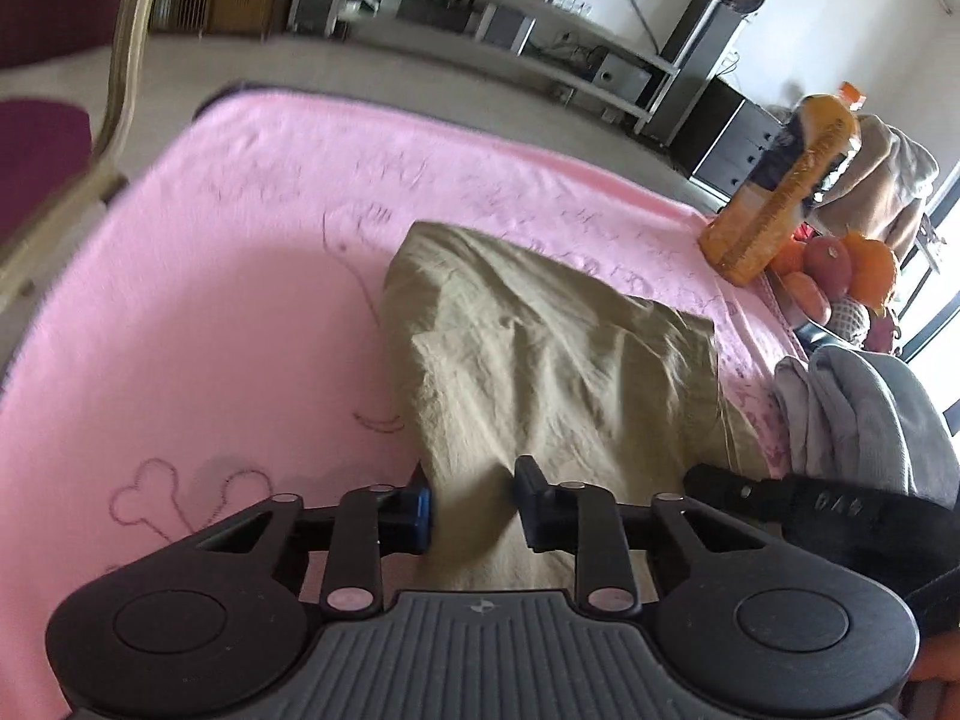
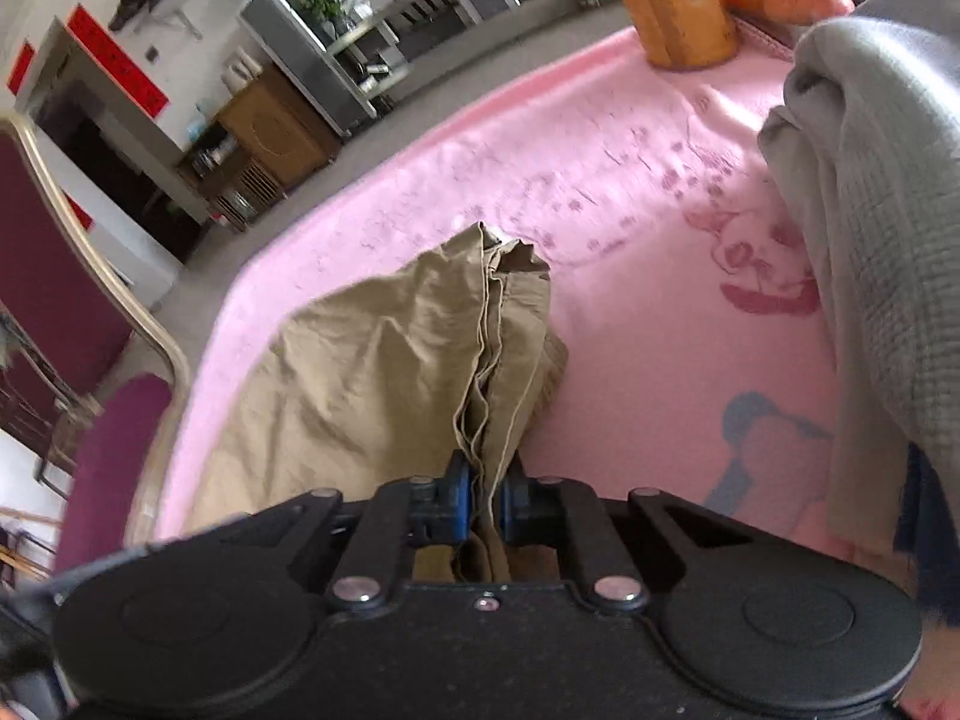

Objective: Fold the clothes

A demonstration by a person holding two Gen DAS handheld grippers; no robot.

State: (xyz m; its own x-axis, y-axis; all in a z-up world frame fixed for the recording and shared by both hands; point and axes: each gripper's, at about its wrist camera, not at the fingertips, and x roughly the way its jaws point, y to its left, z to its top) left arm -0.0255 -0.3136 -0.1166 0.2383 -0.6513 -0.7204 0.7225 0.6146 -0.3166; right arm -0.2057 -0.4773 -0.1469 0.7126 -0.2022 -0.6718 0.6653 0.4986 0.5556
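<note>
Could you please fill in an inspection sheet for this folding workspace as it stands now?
Surface: pink printed blanket covers it.
Job's things: crumpled khaki cloth garment; grey knitted garment heaped beside.
Clutter: orange drink bottle, pile of fruit.
Grippers: left gripper closed on khaki fabric; right gripper pinching its bunched edge.
Cables: wires by the far shelving.
Surroundings: maroon chair, metal shelves.
</note>
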